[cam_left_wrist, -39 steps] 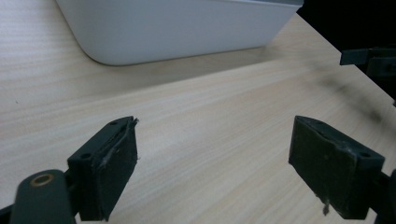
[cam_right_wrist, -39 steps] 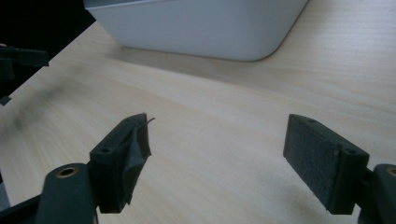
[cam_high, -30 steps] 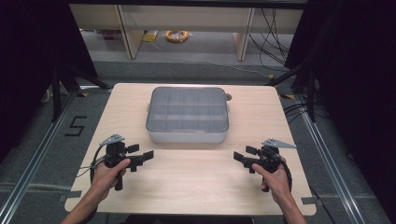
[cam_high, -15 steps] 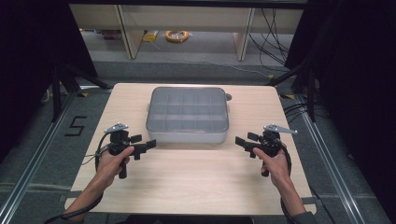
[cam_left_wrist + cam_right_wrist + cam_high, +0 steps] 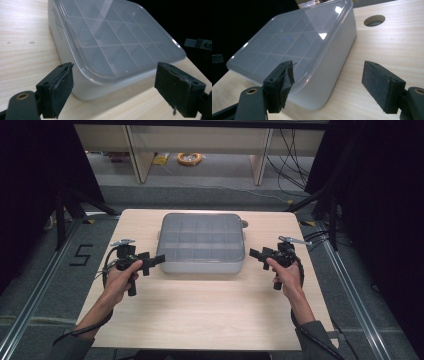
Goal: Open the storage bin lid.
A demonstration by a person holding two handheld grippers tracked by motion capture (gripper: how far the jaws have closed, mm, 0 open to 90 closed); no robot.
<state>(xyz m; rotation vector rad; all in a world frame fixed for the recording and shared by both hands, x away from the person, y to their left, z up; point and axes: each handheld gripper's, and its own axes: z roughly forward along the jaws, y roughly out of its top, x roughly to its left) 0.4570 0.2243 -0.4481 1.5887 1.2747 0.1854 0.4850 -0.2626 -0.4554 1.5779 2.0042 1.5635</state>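
The pale wooden table [image 5: 200, 320] carries a grey box [image 5: 202, 245] with a clear lid [image 5: 117, 42], set toward the far middle of the top; through the lid a grid of compartments shows, but glare and haze make it impossible to tell whether anything lies in them. In the high view the box covers most of a round hole [image 5: 374, 20] in the table behind its far right corner, so that just an edge of it peeks out there. The left tool [image 5: 156, 261] sits just beside the box's near left corner, its jaws spread wide with that corner between them, the pads clear of the wall. The right tool [image 5: 256, 254] sits just beside the near right corner, jaws likewise wide and not touching. In the left gripper view, the box's far side is cut off by the frame.
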